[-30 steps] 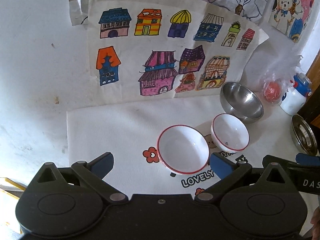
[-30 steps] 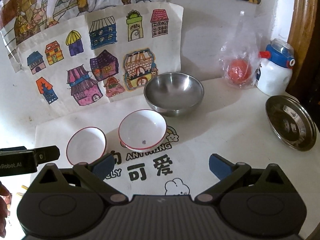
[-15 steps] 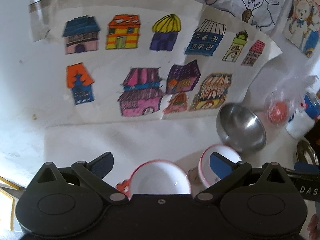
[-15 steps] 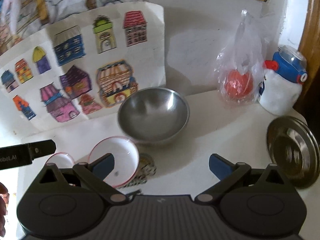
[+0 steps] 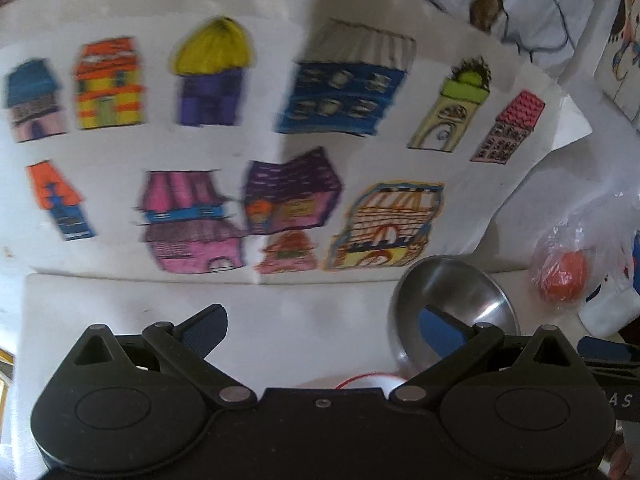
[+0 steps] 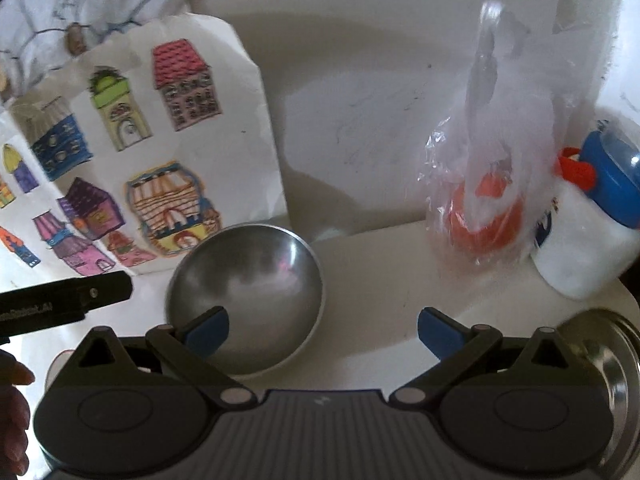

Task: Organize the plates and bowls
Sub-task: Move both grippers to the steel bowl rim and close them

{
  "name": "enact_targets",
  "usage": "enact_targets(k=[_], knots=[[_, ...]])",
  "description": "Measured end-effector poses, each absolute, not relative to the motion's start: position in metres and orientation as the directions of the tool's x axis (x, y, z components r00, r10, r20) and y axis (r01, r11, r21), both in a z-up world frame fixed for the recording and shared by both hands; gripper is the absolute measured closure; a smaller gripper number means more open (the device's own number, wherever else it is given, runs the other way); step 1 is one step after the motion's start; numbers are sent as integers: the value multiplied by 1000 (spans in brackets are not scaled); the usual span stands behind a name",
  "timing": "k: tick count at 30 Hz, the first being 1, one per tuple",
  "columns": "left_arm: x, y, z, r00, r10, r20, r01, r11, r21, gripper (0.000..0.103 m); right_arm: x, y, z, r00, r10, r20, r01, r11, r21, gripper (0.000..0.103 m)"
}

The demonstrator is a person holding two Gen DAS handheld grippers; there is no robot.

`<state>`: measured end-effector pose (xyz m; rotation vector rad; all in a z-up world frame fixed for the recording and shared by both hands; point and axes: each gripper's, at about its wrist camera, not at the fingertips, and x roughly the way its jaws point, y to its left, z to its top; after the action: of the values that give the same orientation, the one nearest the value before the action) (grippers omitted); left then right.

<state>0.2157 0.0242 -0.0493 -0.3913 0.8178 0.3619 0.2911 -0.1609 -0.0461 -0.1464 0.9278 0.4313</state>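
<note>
Currently both claws gape wide, holding nothing. Left gripper (image 5: pixel 322 326): right fingertip overlaps the steel bowl (image 5: pixel 452 300) in view, contact unclear; a red-rimmed white bowl (image 5: pixel 368 380) peeks just above its body. Right gripper (image 6: pixel 323 328): left fingertip before the same bowl; steel plate (image 6: pixel 612 364) near right. Far right: bagged orange ball (image 6: pixel 480 224), white-and-blue bottle (image 6: pixel 584 232). House drawings (image 5: pixel 280 140) behind. Writing blurred.

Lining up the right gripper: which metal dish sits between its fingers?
The deep steel bowl by the house drawing, at the left fingertip; the flat steel plate lies outside, far right.
</note>
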Motion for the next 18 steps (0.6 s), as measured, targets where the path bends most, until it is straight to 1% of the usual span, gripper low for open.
enact_targets(k=[1, 3, 5, 7, 9, 11, 12, 13, 14, 18], knots=[[222, 22, -52, 626, 153, -765, -451, 871, -194, 1, 296, -161, -49, 514, 300, -804, -429, 901, 63, 6], [233, 16, -58, 616, 137, -776, -441, 876, -194, 1, 304, -161, -53, 496, 306, -812, -448, 892, 62, 11], [241, 11, -63, 610, 126, -782, -431, 881, -194, 1, 309, -161, -57, 485, 311, -817, -465, 883, 60, 13], [246, 4, -67, 605, 117, -788, -419, 888, -189, 1, 314, -164, -61, 476, 313, -822, -471, 880, 62, 19], [251, -2, -71, 601, 110, -792, -407, 894, -185, 1, 317, -166, -65, 466, 314, -827, -473, 879, 67, 22], [256, -7, -74, 599, 104, -794, -397, 900, -182, 2, 321, -170, -69, 455, 322, -830, -472, 878, 81, 30], [258, -9, -75, 600, 99, -794, -391, 902, -183, 3, 322, -172, -70, 448, 330, -831, -471, 877, 94, 36], [259, -11, -76, 602, 95, -793, -385, 904, -185, 5, 323, -173, -72, 443, 334, -832, -471, 877, 101, 40], [261, -13, -77, 604, 90, -792, -379, 906, -186, 7, 323, -174, -73, 438, 340, -832, -471, 875, 109, 40], [266, -18, -80, 603, 83, -794, -365, 913, -181, 16, 325, -174, -76, 425, 363, -829, -478, 868, 135, 48]])
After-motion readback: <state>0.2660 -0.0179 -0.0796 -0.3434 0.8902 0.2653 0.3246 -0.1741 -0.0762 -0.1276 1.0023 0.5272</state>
